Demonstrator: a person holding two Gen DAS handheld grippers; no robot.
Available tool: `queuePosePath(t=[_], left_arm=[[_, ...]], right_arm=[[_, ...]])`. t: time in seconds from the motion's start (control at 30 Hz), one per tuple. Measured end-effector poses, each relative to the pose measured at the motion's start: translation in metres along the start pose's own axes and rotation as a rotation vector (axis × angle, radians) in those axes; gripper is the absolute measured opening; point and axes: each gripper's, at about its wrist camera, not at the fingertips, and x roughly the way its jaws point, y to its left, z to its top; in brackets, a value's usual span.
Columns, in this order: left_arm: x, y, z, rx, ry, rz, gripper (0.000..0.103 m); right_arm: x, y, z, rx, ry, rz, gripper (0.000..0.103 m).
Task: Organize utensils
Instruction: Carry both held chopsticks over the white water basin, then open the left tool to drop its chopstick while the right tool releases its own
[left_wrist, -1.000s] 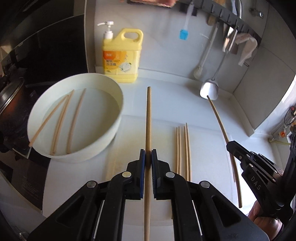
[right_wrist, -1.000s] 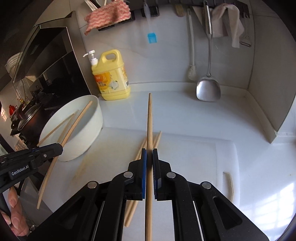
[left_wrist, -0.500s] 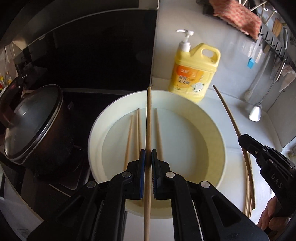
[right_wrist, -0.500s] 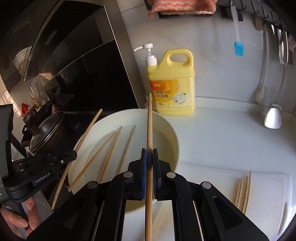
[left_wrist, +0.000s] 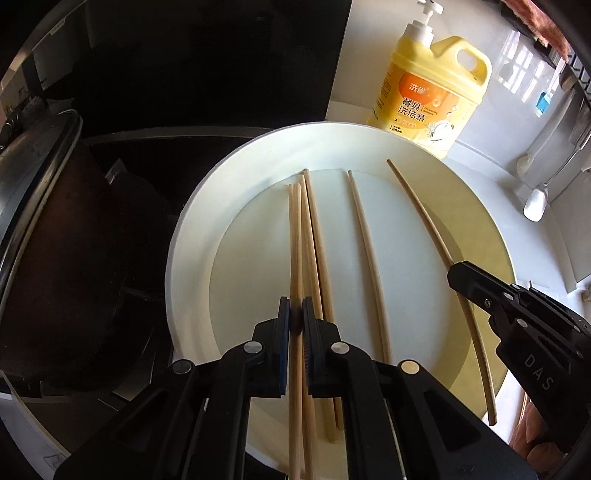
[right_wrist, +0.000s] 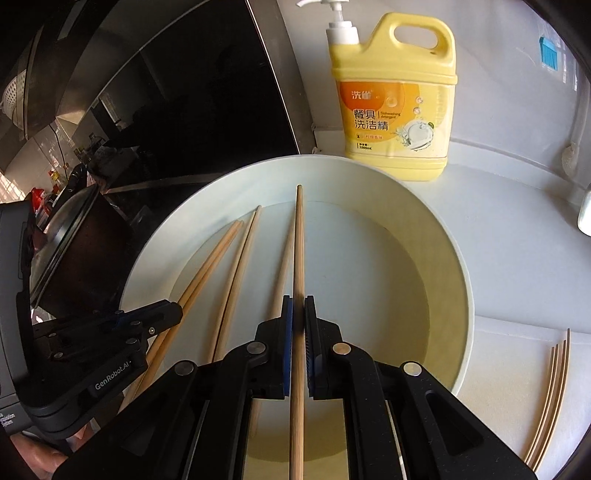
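Note:
A white round basin (left_wrist: 192, 236) (right_wrist: 458, 266) holds several wooden chopsticks (left_wrist: 364, 251) (right_wrist: 236, 254). My left gripper (left_wrist: 295, 314) is shut on one chopstick (left_wrist: 294, 236) held low over the basin, along the ones lying there. My right gripper (right_wrist: 298, 310) is shut on another chopstick (right_wrist: 298, 236), pointing across the basin; it also shows at the right of the left wrist view (left_wrist: 458, 275), its chopstick (left_wrist: 417, 206) over the basin. Several more chopsticks (right_wrist: 550, 398) lie on the white board to the right.
A yellow dish-soap jug (left_wrist: 428, 88) (right_wrist: 395, 103) stands behind the basin. A dark pot with a lid (left_wrist: 40, 221) sits on the stove at the left. A ladle (left_wrist: 535, 203) hangs on the back wall at the right.
Both grippers have moved left from the white board to above the basin and lowered, each still holding its chopstick. The basin now fills both views.

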Motion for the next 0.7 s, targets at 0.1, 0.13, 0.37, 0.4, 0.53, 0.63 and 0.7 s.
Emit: queuePosePath(t=[0.1,0.13,0.37,0.4,0.53,0.63,0.7], left_arm=[[0.007,-0.004,0.005,0.002,-0.010,0.001,0.008],[0.012,-0.004,0.008,-0.003,-0.001,0.006,0.008],[0.037,-0.002,0.016,-0.040,0.046,0.024,0.008],[0.038,-0.002,0.017,-0.044,0.050,0.026,0.009],[0.029,0.004,0.019,-0.066,0.031,0.045,0.043],[0.015,0.008,0.019,-0.075,-0.013,0.073,0.071],[0.011,0.010,0.019,-0.078,-0.013,0.077,0.071]], right_arm=[[0.010,-0.002,0.004,0.002,0.027,0.004,0.006],[0.013,-0.001,0.006,-0.004,0.033,0.003,0.006],[0.028,-0.008,0.014,-0.007,0.070,0.003,0.006],[0.029,-0.009,0.015,-0.004,0.076,0.001,0.006],[0.026,-0.015,0.016,0.010,0.069,-0.011,0.024],[0.022,-0.017,0.018,0.008,0.058,-0.015,0.025],[0.019,-0.018,0.020,0.008,0.050,-0.014,0.025]])
